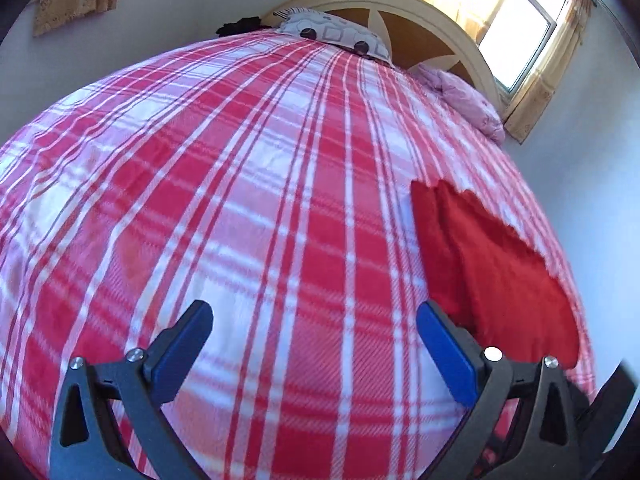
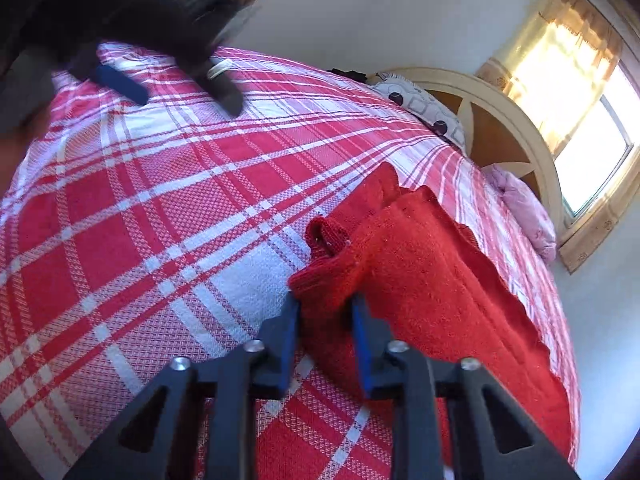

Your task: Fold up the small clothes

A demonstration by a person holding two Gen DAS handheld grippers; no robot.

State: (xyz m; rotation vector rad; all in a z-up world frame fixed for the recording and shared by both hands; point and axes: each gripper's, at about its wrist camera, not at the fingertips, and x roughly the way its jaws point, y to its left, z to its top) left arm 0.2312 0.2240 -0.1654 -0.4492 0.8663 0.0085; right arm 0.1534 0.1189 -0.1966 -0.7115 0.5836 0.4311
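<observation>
Plaid bedding was spread flat as the folding surface. At its right edge a red garment lay, its near corner pinched by the right gripper, apparently for folding. Nothing was held by the left gripper, spread wide.

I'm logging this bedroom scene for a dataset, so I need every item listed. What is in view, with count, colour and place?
knitted garment: one, red, on the bedspread's right part
plaid bedspread: one, red and white, covering the bed
patterned pillow: one, grey-white, at the headboard
quilt: one, pink, bunched near the window
dark item: one, black, left of the pillow, unclear
headboard: one, cream and brown, arched
window: one, sunlit, yellow curtains
left gripper: black, blue pads, open over the bedspread
right gripper: black, blue pads, shut on the garment's edge
</observation>
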